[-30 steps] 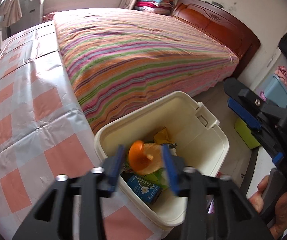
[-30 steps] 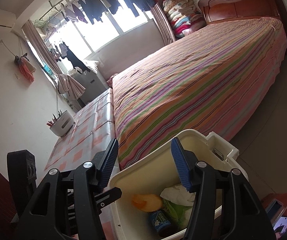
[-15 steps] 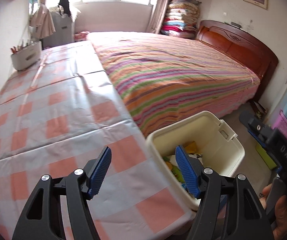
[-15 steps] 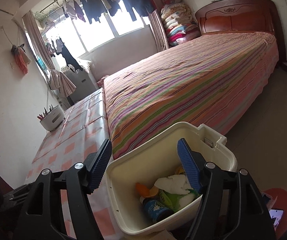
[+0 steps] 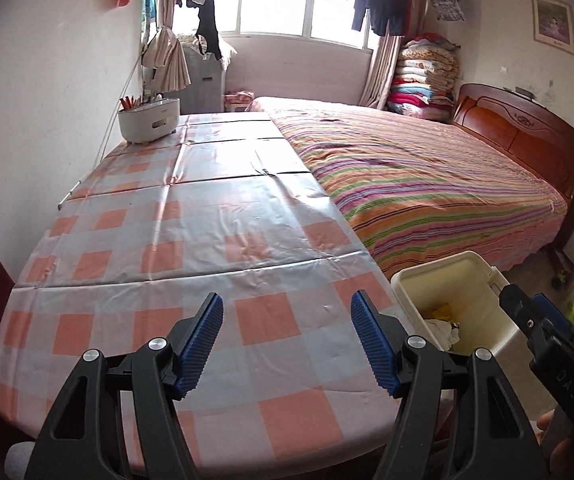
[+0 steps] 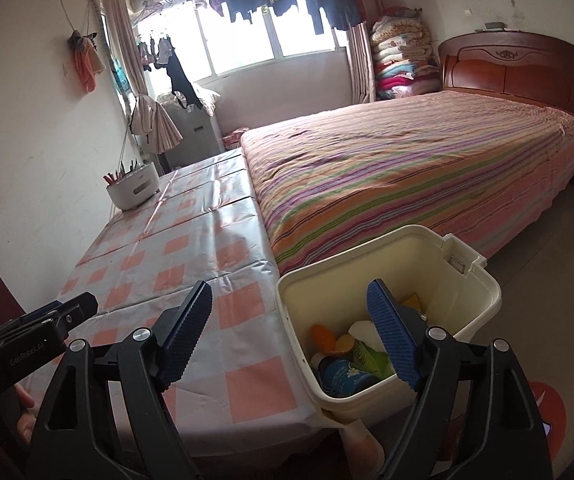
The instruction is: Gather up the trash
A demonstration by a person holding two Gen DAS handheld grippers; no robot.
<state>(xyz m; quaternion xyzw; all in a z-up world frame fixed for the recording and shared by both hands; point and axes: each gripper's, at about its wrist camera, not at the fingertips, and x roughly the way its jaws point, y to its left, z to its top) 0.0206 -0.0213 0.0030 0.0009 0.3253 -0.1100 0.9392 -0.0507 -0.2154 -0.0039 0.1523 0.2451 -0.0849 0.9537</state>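
We hold our left gripper (image 5: 287, 338) wide and empty over the checked tablecloth (image 5: 191, 240). Our right gripper (image 6: 289, 332), jaws opening, grips nothing beside the cream trash bin (image 6: 371, 256) of wrappers

We see a table (image 5: 207, 240) in front of us, with a bed (image 5: 427, 184) just beside it on the right. At the table's far left corner stands a holder (image 5: 149, 119). A bin (image 6: 387, 308) sits at the table's near right corner, below the bed's side, with trash (image 6: 347, 356) in it. A stack of blankets (image 5: 425, 76) rises behind the bed.
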